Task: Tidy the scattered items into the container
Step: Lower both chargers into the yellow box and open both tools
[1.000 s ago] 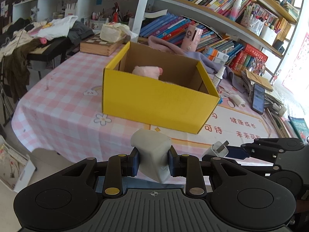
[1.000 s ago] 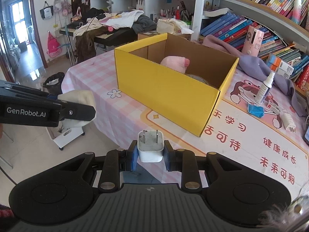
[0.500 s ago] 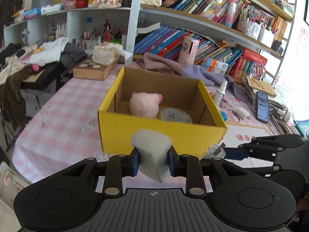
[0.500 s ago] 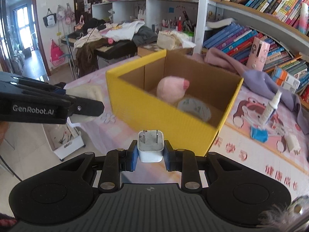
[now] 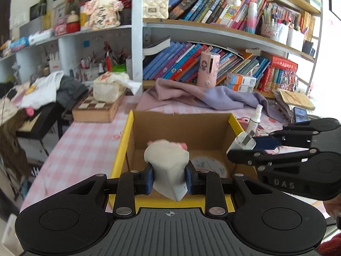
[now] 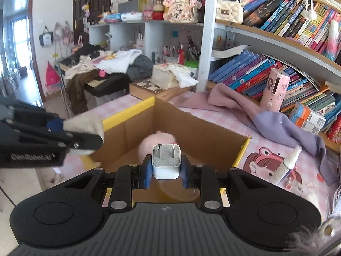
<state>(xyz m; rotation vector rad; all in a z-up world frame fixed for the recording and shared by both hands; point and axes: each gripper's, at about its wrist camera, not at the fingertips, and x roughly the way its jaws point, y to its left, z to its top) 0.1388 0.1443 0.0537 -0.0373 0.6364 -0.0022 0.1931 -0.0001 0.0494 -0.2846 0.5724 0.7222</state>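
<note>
- Tongs on the left [image 5: 169, 178] are clamped on a pale grey, wedge-shaped soft lump [image 5: 168, 166], which sticks up above the blue pads and hangs over the near end of the open box.
- Right tongs [image 6: 166, 173] are closed on a white two-prong plug adapter [image 6: 166, 160], prongs pointing up and away, held over the box's near wall.
- In the left wrist view the right tongs [image 5: 253, 144] reach in from the right with the adapter [image 5: 242, 141] just above the box's right rim; in the right wrist view the left tongs [image 6: 70, 133] come in from the left with the grey lump [image 6: 85, 124] at the left rim.
- Yellow cardboard box with a brown inside [image 5: 125, 140] stands on the pink checked bench [image 5: 85, 140], directly below and ahead of both tongs.
- Inside it lie a pink plush toy [image 6: 149, 143], partly hidden behind each held item, and a round whitish disc [image 5: 207, 166] on the floor of the box.
- Beyond the box's far wall a pink and lilac cloth [image 5: 191, 95] is draped on the bench; to the right stands a small white spray bottle [image 5: 254, 119].
- Nothing lies between the held items and the box opening.
- Bookshelves packed with books [image 5: 181, 64] fill the background.
</note>
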